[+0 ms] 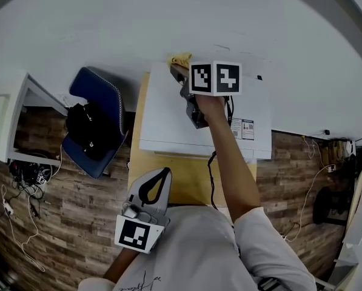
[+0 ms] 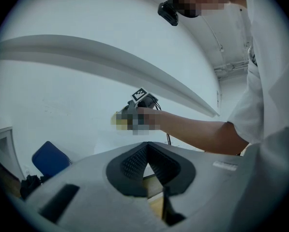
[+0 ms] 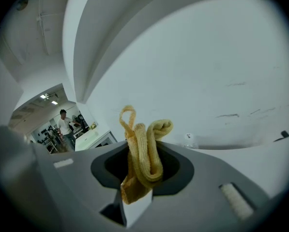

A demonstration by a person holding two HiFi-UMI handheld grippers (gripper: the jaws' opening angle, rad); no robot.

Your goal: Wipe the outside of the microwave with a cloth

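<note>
Head view: nearest my chest, my left gripper (image 1: pixel 161 174) hangs idle, fingers closed on nothing. Beyond the wooden counter (image 1: pixel 187 187), my right gripper (image 3: pixel 139 175) pinches the yellow cloth (image 3: pixel 143 151) at the far top edge of the microwave (image 1: pixel 168 120). I judge the top is being wiped, with the front and sides left.

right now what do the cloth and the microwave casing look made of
Cloth: soft yellow knit, perhaps cotton or microfibre. It shows ribbed rows and limp folds and looks matte.
Microwave: smooth white casing, likely painted metal, possibly plastic. The top panel is flat and even.
</note>
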